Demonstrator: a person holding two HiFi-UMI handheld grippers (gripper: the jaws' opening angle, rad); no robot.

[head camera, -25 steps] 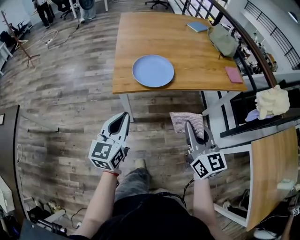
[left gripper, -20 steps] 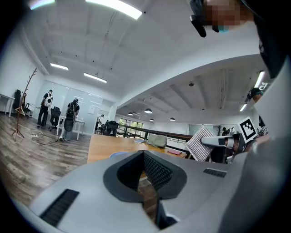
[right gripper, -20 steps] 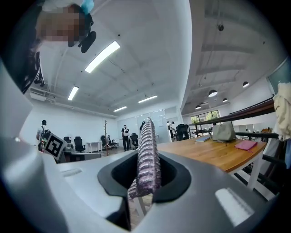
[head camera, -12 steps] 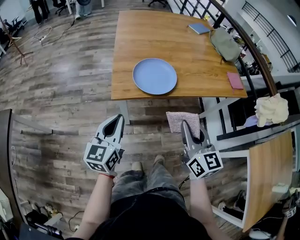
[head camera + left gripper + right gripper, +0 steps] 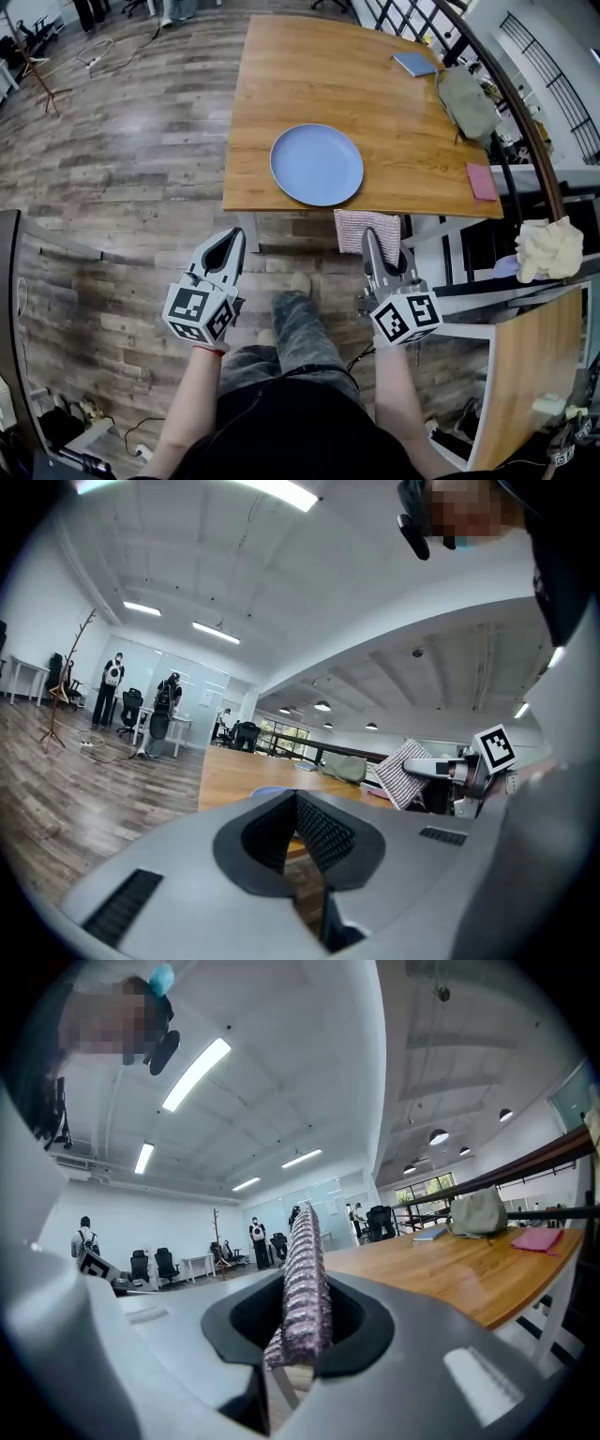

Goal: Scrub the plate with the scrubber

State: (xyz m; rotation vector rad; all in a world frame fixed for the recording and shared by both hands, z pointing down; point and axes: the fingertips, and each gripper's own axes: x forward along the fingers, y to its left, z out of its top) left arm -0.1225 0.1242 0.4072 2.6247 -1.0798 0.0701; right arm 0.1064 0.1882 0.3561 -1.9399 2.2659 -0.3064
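On the wooden table, the blue plate is set by the near edge's middle. The scrubber is clamped in the right gripper, the left gripper shut empty; flat contact on the plate is wanted.

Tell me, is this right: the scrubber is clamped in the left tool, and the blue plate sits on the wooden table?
No. The scrubber is clamped in the right tool, as the right gripper view shows; the left tool is empty. The blue plate does sit on the wooden table.
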